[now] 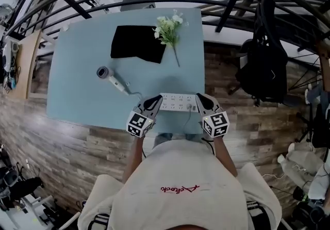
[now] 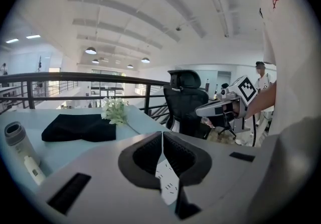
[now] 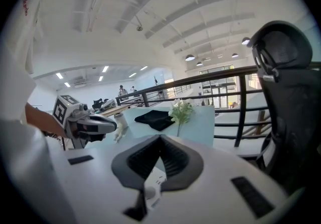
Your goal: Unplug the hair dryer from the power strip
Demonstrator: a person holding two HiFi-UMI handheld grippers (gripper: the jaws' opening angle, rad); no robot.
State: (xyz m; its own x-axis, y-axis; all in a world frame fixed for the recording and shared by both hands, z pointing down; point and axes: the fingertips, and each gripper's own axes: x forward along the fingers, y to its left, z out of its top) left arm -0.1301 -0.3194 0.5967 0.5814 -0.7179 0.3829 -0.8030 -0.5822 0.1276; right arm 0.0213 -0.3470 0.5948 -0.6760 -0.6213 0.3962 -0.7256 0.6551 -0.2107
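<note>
Pale blue table (image 1: 77,95), matte, flat, rectangular. White plastic power strip (image 1: 178,102), oblong with rows of sockets, lying near the table's front edge. Hair dryer (image 1: 111,78), with a grey cylindrical barrel and a slim white handle, lying on its side to the left of the strip and a little beyond it. Its thin pale cord curves toward the strip's left end and is lost behind the left gripper (image 1: 153,102). Left gripper at the strip's left end: ribbed black pads pressed together in a smooth grey shell, with nothing between them. Right gripper (image 1: 202,101) at the strip's right end: jaws likewise closed and empty. I cannot tell whether either touches the strip. Each carries a cube of black-and-white square markers. Black cloth (image 1: 136,43), soft and folded, well beyond the strip. Sprig of white flowers (image 1: 169,27) with a green stem, just right of the cloth. Black office chair (image 2: 188,100), off the table to the strip's right.
</note>
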